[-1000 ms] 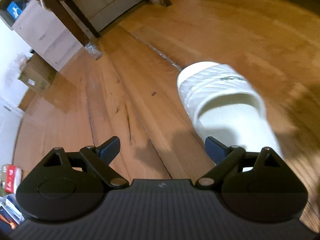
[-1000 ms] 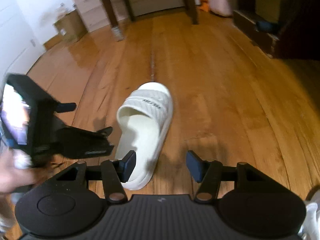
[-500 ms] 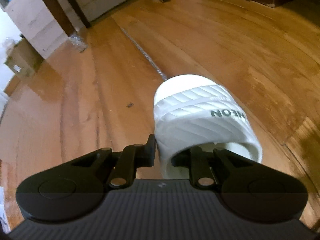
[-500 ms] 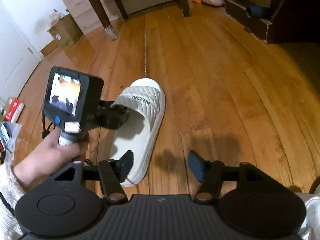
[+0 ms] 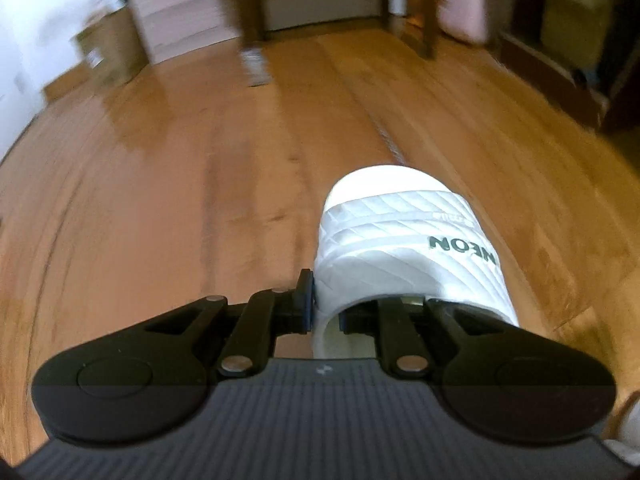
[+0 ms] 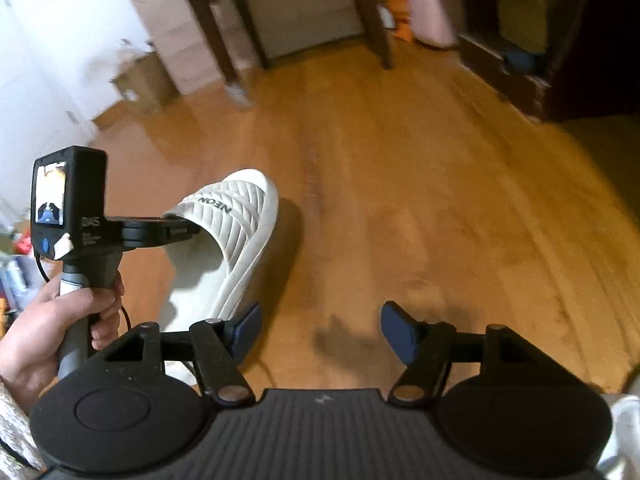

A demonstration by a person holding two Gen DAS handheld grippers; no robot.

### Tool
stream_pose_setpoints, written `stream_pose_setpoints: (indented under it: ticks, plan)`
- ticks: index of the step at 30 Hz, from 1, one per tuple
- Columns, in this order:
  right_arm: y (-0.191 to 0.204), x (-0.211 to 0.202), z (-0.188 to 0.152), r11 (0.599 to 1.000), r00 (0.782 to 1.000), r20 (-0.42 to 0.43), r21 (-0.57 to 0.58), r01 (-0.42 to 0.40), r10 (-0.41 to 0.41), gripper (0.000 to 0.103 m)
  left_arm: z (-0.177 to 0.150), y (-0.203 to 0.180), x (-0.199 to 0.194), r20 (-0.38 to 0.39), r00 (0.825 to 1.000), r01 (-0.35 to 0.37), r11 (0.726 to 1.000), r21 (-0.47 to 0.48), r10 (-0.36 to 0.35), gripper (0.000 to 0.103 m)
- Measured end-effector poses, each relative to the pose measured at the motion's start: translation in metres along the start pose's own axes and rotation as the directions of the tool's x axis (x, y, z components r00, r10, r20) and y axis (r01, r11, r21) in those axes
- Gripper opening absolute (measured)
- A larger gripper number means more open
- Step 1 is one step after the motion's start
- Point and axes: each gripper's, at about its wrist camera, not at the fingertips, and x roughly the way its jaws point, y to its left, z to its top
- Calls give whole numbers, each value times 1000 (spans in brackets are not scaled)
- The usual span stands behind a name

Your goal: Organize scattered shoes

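White ribbed rubber makes up the slide sandal (image 5: 404, 248), and much of it is hidden in the left wrist view: its heel end drops out of sight behind the body of the left tongs (image 5: 322, 312), and only the toe and the wide strap printed NEON show. One pad (image 5: 306, 300) presses the outside of the strap's edge while the other finger reaches inside the foot opening, so the left tongs are clamped nearly closed on the strap's side wall. Motion blur smears the wooden floor (image 5: 200, 200) and the far furniture there.

From the right wrist view the sandal (image 6: 236, 236) is seen more fully, though its heel is cut off behind the near finger of the right tongs (image 6: 320, 332). It lies to the left of the right tongs, its long axis running from the near left up toward the far right, toe pointing away toward the dark table legs (image 6: 376, 24). Whether the sole touches the floor or hangs just above it cannot be told. A hand (image 6: 52, 332) grips the handle of the left tongs (image 6: 176, 228), whose small screen (image 6: 50, 192) faces back.

The right tongs stand moderately apart with nothing between the blue pads (image 6: 396, 332), only bare floor (image 6: 440, 200). A cardboard box (image 6: 136, 80) and pink and orange shapes at the back are too blurred to identify.
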Motion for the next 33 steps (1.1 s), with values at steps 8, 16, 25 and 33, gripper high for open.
stream_pose_setpoints:
  ticks: [8, 16, 25, 33]
  plan:
    - [109, -5, 25, 969, 985, -80, -182, -168, 156, 82, -44, 111, -105, 19, 996, -86, 984, -157, 90, 12]
    - [199, 22, -1, 915, 952, -221, -297, -273, 212, 82, -145, 187, -144, -114, 977, -209, 907, -366, 179, 13]
    - [244, 32, -31, 879, 942, -286, -386, -279, 174, 82, -227, 211, -108, -301, 950, -235, 826, -512, 84, 54]
    - [264, 39, -63, 844, 918, -387, -460, -275, 88, 82, -240, 234, -121, -336, 930, -39, 868, -495, -150, 78]
